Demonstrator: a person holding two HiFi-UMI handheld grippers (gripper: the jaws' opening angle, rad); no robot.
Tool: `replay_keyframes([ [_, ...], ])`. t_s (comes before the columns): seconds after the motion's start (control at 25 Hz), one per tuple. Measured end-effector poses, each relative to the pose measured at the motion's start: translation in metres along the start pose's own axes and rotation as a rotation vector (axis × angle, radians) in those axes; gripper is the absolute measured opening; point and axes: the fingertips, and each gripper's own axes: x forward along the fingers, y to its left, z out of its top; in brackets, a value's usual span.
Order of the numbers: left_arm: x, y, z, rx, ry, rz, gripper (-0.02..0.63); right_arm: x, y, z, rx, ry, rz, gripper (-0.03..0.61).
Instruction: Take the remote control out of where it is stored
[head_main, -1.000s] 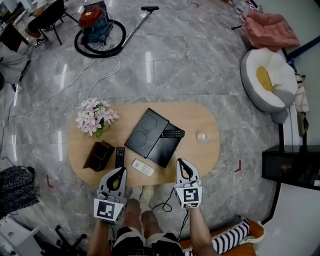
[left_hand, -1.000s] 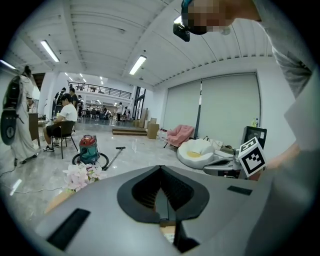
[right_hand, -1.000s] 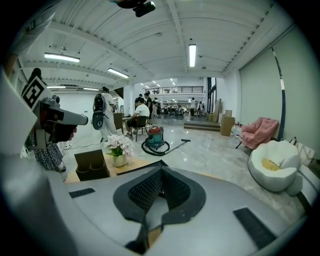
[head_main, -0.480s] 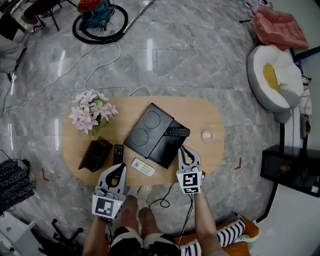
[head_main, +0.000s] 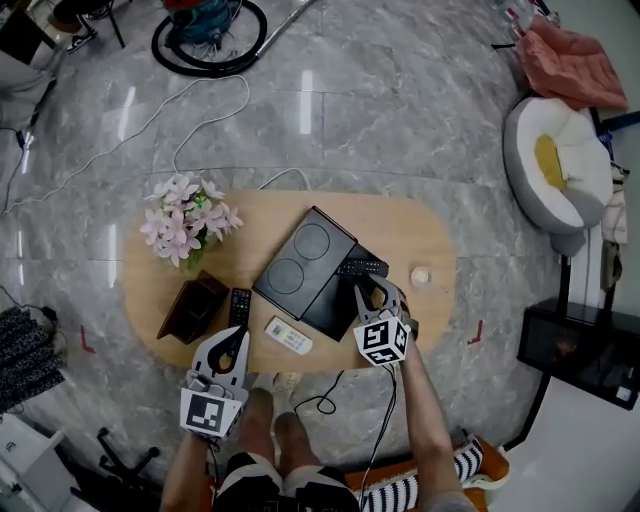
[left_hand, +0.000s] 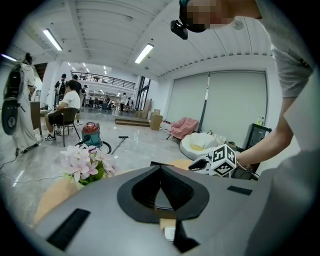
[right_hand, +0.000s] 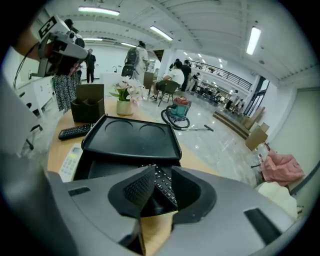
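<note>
Your hall is bright and evenly lit by long ceiling strip lights (left_hand: 144, 52). They streak white glare across the polished floor (head_main: 305, 95). Things on the desk (head_main: 400, 225) cast only faint, soft shadows. Both gripper views bulge like a fisheye, with black corners, and the near jaws look blurred.

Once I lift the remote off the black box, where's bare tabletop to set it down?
Bare wood on the table: the right end around the small white object, and the back strip between flowers and black box. Crowded: front left, with brown holder, black remote and white remote.
</note>
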Motion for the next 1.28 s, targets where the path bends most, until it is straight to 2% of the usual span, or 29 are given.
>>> replay_keyframes([
  [0.2, -0.003, 0.007, -0.006, -0.019, 0.02, 0.025, 0.008, 0.018, 0.005, -0.012, -0.139, 0.071, 0.078, 0.158],
  [0.44, -0.003, 0.012, -0.009, -0.023, 0.028, 0.039, 0.008, 0.035, 0.006, -0.02, -0.316, 0.148, 0.127, 0.196],
  [0.6, -0.001, 0.014, -0.009, -0.039, 0.024, 0.042, 0.008, 0.045, 0.009, -0.027, -0.397, 0.198, 0.157, 0.205],
  [0.76, 0.001, 0.018, -0.008, -0.042, 0.019, 0.045, 0.008, 0.05, 0.012, -0.042, -0.43, 0.247, 0.176, 0.224],
  [0.96, 0.003, 0.022, -0.01, -0.036, 0.046, 0.044, 0.008, 0.054, 0.01, -0.051, -0.446, 0.264, 0.162, 0.229],
  [1.28, 0.009, 0.026, -0.011, -0.047, 0.038, 0.043, 0.008, 0.064, 0.006, -0.055, -0.479, 0.294, 0.153, 0.229],
])
